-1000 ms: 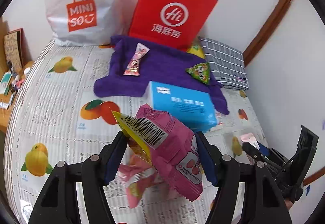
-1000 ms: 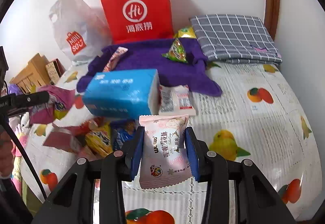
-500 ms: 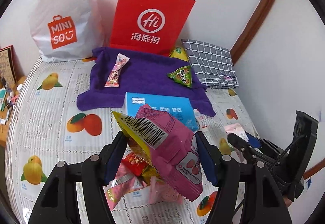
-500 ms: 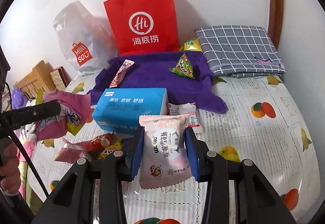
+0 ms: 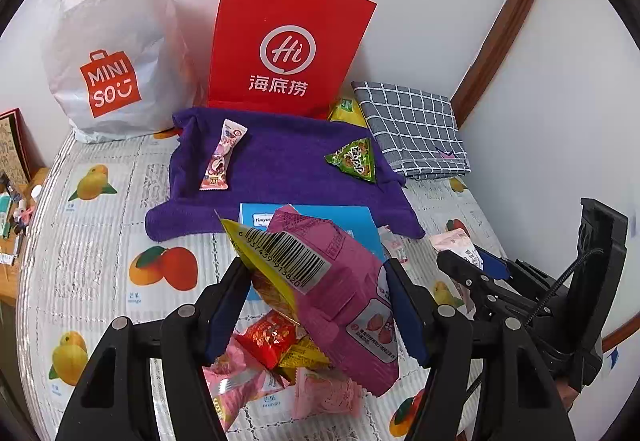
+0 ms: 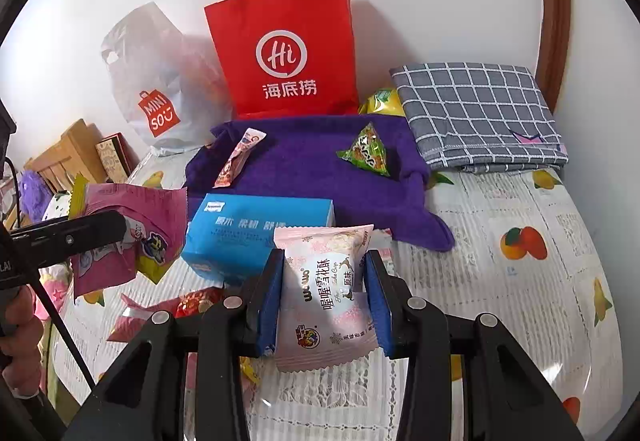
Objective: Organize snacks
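My left gripper [image 5: 316, 305] is shut on a pink snack bag [image 5: 340, 281] with a yellow barcode end, held above a heap of small snack packets [image 5: 276, 341]. My right gripper [image 6: 324, 289] is shut on a pale pink snowflake-cake packet [image 6: 326, 281], held above the tablecloth. Ahead lies a purple towel [image 5: 288, 161] with a pink candy stick [image 5: 222, 155] and a green triangular packet [image 5: 354, 159] on it. From the right wrist view the left gripper [image 6: 120, 227] with its pink bag [image 6: 132, 213] is at the left; the right gripper [image 5: 460, 261] shows at the right of the left wrist view.
A blue tissue box [image 6: 256, 233] lies just before the towel. A red paper bag [image 5: 288, 41] and a white plastic bag [image 5: 112, 53] stand against the wall. A grey checked cloth [image 5: 412, 129] lies at the back right, a yellow packet [image 6: 382, 101] beside it. The fruit-print tablecloth [image 6: 520, 241] covers the table.
Both grippers have drawn back and risen with their packets still held; the towel and bags look farther away, and more of the heap of packets under the left gripper shows.
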The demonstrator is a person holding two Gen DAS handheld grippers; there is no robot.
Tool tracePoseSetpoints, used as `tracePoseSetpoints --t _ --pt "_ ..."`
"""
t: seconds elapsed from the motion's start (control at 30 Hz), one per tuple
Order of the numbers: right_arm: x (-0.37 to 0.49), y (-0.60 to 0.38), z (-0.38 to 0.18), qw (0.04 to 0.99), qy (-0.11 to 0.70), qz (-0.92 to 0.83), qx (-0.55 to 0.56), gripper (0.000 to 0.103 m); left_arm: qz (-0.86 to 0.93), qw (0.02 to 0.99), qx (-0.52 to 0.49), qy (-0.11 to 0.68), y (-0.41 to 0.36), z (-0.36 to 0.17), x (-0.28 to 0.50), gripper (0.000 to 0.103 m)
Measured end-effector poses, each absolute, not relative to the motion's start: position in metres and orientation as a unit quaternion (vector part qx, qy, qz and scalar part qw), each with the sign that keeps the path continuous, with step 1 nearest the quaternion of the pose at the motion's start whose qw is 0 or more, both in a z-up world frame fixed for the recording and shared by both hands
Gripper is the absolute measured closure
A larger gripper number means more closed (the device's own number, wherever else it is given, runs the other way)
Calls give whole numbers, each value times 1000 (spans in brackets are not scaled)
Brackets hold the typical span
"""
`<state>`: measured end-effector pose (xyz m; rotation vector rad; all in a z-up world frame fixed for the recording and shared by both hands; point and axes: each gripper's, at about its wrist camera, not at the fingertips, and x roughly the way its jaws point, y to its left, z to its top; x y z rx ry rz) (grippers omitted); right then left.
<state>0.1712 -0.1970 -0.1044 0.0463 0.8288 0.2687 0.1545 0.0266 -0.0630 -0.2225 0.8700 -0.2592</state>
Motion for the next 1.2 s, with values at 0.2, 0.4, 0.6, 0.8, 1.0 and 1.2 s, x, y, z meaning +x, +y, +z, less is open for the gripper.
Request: tracePoseSetpoints --t 0.2,0.4,0.6,0.8,1.0,1.2 --pt "182 -194 -101 907 399 130 25 63 -125 893 -104 419 28 -61 161 37" --pt "192 -193 -93 911 392 126 25 63 -124 894 -100 418 28 -57 173 37" --pt "204 -191 -90 911 393 122 27 63 -129 894 -95 418 27 -55 183 37" --pt "216 -188 -89 910 395 121 25 63 -132 893 -91 420 27 -55 195 37" --pt "230 -187 -92 909 399 119 26 63 -132 891 -93 424 28 -57 208 37" --pt "243 -187 -94 909 400 117 28 63 -131 891 -86 426 28 -58 224 37"
